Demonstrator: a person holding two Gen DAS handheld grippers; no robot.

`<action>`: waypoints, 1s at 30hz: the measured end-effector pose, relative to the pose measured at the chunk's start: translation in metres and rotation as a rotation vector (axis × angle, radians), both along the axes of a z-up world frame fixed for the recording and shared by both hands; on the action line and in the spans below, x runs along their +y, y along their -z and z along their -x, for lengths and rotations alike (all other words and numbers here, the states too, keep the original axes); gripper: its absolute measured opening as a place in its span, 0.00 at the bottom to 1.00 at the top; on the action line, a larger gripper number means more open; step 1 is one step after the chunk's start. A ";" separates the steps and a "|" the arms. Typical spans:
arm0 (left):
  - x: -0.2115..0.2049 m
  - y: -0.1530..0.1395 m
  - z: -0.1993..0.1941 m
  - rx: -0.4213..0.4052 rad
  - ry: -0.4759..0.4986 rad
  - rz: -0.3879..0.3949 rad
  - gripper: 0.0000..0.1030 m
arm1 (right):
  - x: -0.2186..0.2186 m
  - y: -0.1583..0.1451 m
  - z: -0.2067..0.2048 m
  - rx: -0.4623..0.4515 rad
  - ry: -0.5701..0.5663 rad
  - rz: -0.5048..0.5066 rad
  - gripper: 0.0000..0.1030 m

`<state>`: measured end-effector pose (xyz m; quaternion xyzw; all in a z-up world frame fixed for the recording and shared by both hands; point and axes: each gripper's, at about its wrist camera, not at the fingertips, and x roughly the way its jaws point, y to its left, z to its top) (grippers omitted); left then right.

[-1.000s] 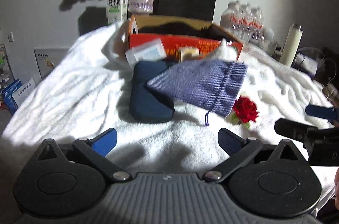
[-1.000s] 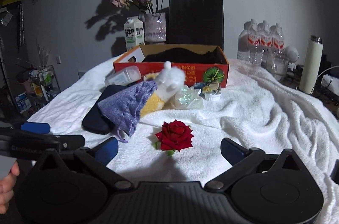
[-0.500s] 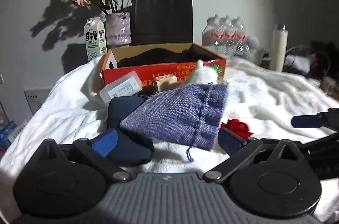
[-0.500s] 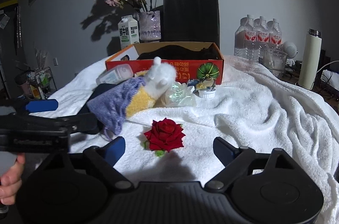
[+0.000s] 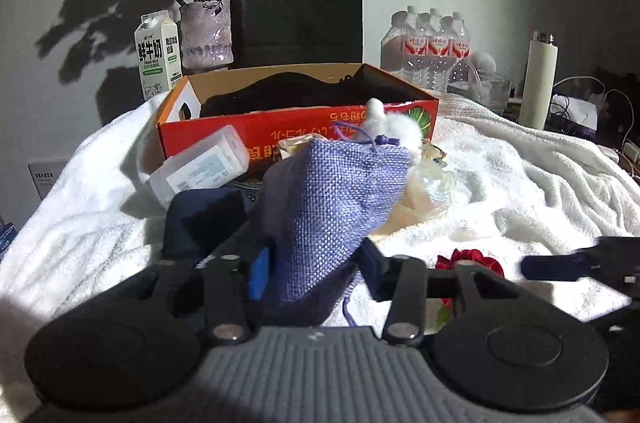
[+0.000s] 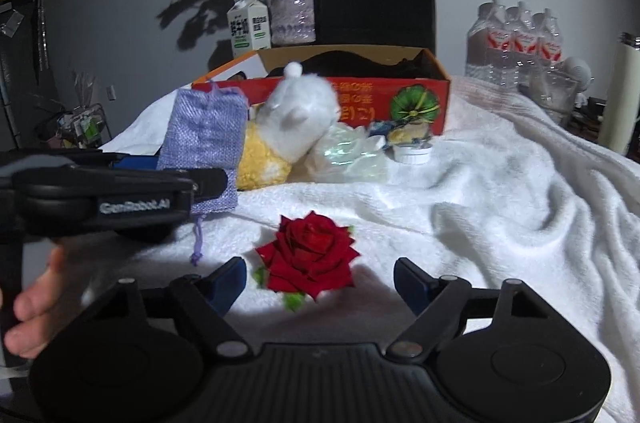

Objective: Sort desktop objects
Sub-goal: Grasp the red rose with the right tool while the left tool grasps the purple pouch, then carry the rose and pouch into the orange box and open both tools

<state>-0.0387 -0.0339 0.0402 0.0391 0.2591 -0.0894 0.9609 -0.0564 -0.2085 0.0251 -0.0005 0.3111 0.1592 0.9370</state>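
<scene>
The left hand-held gripper (image 5: 312, 269) is closing its jaws around the lower end of the purple burlap pouch (image 5: 332, 207), which lies in front of the orange cardboard box (image 5: 248, 127) and partly over a dark blue case (image 5: 204, 219); the blue pads look to be pressing into the cloth. The pouch should be light, limp and coarse enough not to slip, so a pinch across its body ought to hold, though it will sag and its drawstring (image 6: 197, 241) may trail and snag. The right hand-held gripper (image 6: 320, 283) is also closing, jaws apart on either side of the red rose (image 6: 308, 255), which lies on the white towel (image 6: 500, 207) well in front of the box; the pads do not touch it yet. The rose looks soft and crushable, best taken gently low across the bloom. Directly in front of the box crowd a white and yellow plush toy (image 6: 292, 127), a crinkled clear wrapper (image 6: 352, 155), a clear plastic container (image 5: 200, 167) and a small white cap (image 6: 412, 153), which the lifted pouch could drag against. Behind the box stand a milk carton (image 5: 157, 55), a vase of flowers (image 5: 206, 33) and a black paper bag (image 5: 302, 11).
</scene>
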 end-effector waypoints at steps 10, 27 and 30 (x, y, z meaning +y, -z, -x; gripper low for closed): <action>0.022 -0.045 0.049 -0.069 0.021 0.072 0.09 | 0.011 -0.007 0.001 -0.029 0.012 0.008 0.37; 0.032 -0.058 0.110 -0.094 -0.008 0.102 0.09 | -0.032 -0.061 0.110 -0.197 0.073 0.027 0.37; 0.037 -0.070 0.100 -0.117 -0.003 0.102 0.09 | -0.036 -0.072 0.107 -0.223 0.071 0.012 0.37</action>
